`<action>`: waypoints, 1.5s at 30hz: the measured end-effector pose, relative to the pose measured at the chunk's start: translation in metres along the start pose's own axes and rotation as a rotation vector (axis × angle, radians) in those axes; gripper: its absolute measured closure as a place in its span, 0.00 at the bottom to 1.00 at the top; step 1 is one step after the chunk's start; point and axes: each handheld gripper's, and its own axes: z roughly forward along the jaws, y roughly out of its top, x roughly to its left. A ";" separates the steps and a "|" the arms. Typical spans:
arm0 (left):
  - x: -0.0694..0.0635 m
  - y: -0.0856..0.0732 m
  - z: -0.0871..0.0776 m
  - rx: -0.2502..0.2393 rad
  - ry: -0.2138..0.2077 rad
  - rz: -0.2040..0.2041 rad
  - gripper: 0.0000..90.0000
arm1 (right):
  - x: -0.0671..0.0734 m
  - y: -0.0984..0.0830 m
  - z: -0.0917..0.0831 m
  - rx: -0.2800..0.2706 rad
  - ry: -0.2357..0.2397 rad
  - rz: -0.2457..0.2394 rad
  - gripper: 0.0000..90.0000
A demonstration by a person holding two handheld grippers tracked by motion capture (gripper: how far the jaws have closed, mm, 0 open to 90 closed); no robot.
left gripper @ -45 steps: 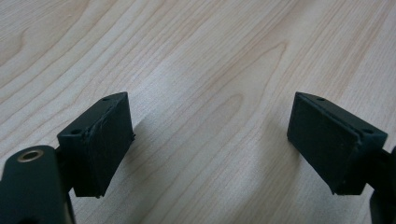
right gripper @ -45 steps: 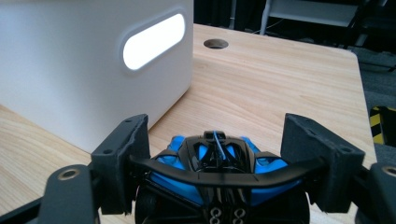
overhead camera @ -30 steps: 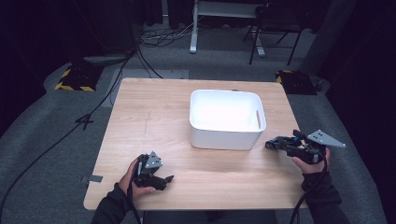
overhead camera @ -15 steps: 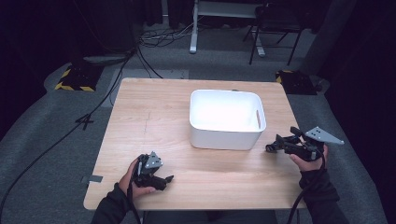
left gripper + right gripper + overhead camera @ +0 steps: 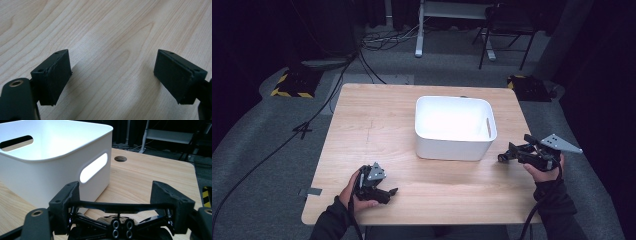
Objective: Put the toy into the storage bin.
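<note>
High view: white bin [image 5: 455, 145] stands just right of centre on the table [image 5: 372, 130]. The left gripper [image 5: 388, 192] lies at its 7 o'clock and the right gripper [image 5: 513, 154] at its 4 o'clock.

Left gripper view: jaws wide, bare wood between.

Right gripper view: jaws clamp a black barred part [image 5: 117, 207], with the bin at 10 o'clock.

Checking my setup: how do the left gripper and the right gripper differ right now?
Left gripper has open, empty jaws; right gripper clamps a black part. Left gripper points at bare table; right gripper faces the white bin. Both are hand-held.
</note>
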 end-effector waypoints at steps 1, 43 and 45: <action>0.000 0.000 0.000 0.001 0.000 -0.001 0.16 | 0.000 0.001 0.000 -0.003 -0.001 0.007 0.27; 0.000 0.000 0.000 0.000 0.002 -0.001 0.16 | -0.005 0.098 -0.013 -0.063 0.020 -0.052 0.27; 0.000 0.000 0.000 0.000 0.000 -0.001 0.16 | -0.004 0.100 -0.013 -0.060 0.025 -0.058 0.27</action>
